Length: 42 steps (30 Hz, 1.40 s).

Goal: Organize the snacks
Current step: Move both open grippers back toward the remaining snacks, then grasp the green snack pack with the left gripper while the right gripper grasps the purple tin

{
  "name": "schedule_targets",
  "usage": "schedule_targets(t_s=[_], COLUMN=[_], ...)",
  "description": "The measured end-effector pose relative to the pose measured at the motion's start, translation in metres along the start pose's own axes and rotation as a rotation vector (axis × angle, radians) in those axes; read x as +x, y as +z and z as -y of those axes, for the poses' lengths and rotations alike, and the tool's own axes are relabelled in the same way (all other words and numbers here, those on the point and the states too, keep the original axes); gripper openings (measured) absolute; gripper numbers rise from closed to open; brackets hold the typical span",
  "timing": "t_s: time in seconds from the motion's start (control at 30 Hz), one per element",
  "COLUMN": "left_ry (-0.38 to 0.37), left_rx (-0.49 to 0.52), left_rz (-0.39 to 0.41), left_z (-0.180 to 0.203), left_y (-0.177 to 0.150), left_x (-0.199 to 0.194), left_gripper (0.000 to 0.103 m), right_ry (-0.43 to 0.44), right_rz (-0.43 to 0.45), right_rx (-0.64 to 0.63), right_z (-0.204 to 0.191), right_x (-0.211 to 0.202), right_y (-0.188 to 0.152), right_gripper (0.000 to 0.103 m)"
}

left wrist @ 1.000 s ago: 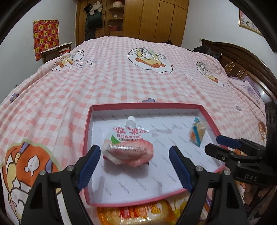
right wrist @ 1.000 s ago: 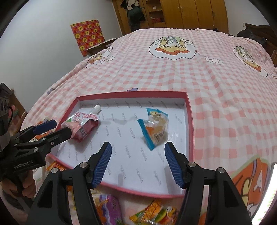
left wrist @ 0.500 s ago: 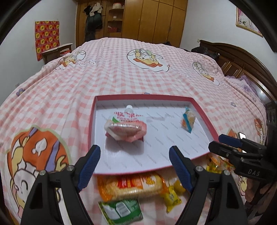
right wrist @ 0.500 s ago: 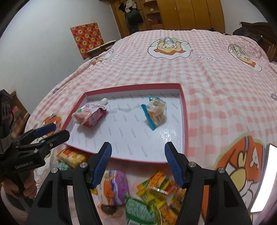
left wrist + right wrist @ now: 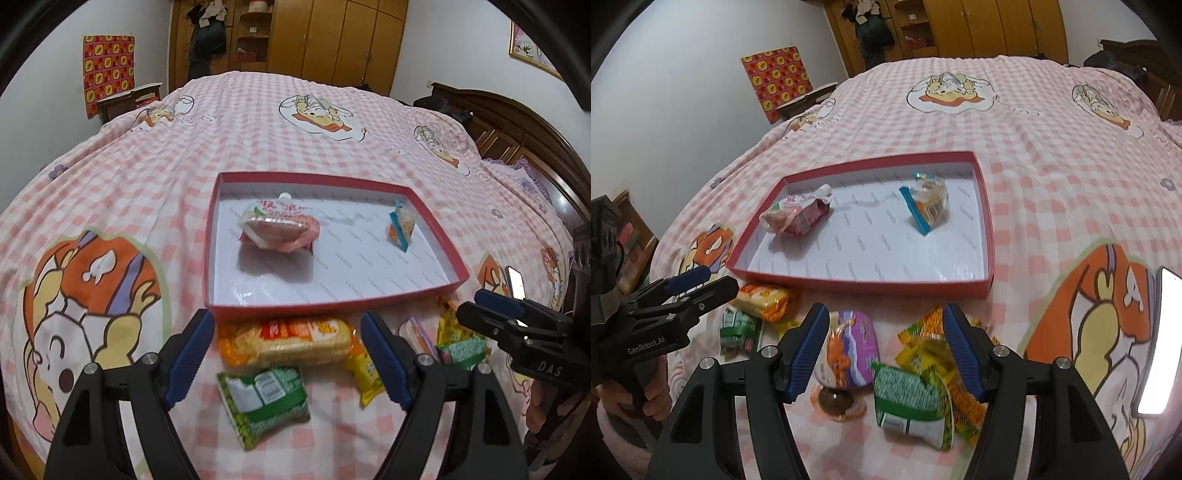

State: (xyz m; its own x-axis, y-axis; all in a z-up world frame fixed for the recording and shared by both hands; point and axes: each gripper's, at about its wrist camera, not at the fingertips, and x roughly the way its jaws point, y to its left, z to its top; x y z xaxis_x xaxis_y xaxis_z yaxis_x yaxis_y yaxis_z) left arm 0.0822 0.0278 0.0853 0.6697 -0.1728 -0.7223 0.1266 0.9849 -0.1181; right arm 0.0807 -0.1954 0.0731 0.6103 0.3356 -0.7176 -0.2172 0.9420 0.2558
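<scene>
Both grippers hang over the near edge of the bed, and neither has anything in it. The left gripper (image 5: 287, 354) stands with its blue-padded jaws spread wide, and framed between them lies the orange noodle packet (image 5: 284, 341) on the pink checked bedspread (image 5: 147, 155), just in front of the red tray (image 5: 332, 304). Right below that packet sits a green packet (image 5: 264, 400), and a small yellow packet (image 5: 365, 373) lies just beside the noodle packet's right end. Over to the right, the right gripper (image 5: 882, 349) is spread open too, empty, poised above the loose pile: a purple packet (image 5: 851, 347) lies near its left finger, a brown jelly cup (image 5: 834, 402) touches the purple packet's near end, and a second green packet (image 5: 910, 398) rests on a heap of yellow and orange wrappers (image 5: 931, 343). Inside the tray, on its white floor, two snacks already lie well apart: a pink spouted pouch (image 5: 279, 227) toward the left side and a small clear bag with a blue edge (image 5: 400, 229) toward the right. A lit phone (image 5: 1158, 347) lies on the bedspread at the far right, clear of the snacks.
</scene>
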Motion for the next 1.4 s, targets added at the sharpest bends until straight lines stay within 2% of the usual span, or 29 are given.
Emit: schedule_targets(t_s=[0.67, 1.1, 1.27, 1.4], left_ry=[0.007, -0.006, 0.035, 0.042], left_rx=[-0.060, -0.047, -0.035, -0.044], left_rz=[-0.046, -0.074, -0.062, -0.064], left_z=[-0.022, -0.009, -0.005, -0.008], left_y=[-0.048, -0.056, -0.057, -0.057], left_x=[-0.015, 0.002, 0.010, 0.016], left_gripper=[0.085, 0.085, 0.085, 0.078], right_ry=[0.016, 0.019, 0.022, 0.025], right_rz=[-0.022, -0.025, -0.023, -0.025], right_rx=[0.082, 0.076, 0.072, 0.069], right_z=[0.015, 0.015, 0.015, 0.014], right_x=[-0.009, -0.010, -0.010, -0.010], right_y=[-0.035, -0.044, -0.045, -0.046], right_gripper=[0.065, 0.065, 0.065, 0.065])
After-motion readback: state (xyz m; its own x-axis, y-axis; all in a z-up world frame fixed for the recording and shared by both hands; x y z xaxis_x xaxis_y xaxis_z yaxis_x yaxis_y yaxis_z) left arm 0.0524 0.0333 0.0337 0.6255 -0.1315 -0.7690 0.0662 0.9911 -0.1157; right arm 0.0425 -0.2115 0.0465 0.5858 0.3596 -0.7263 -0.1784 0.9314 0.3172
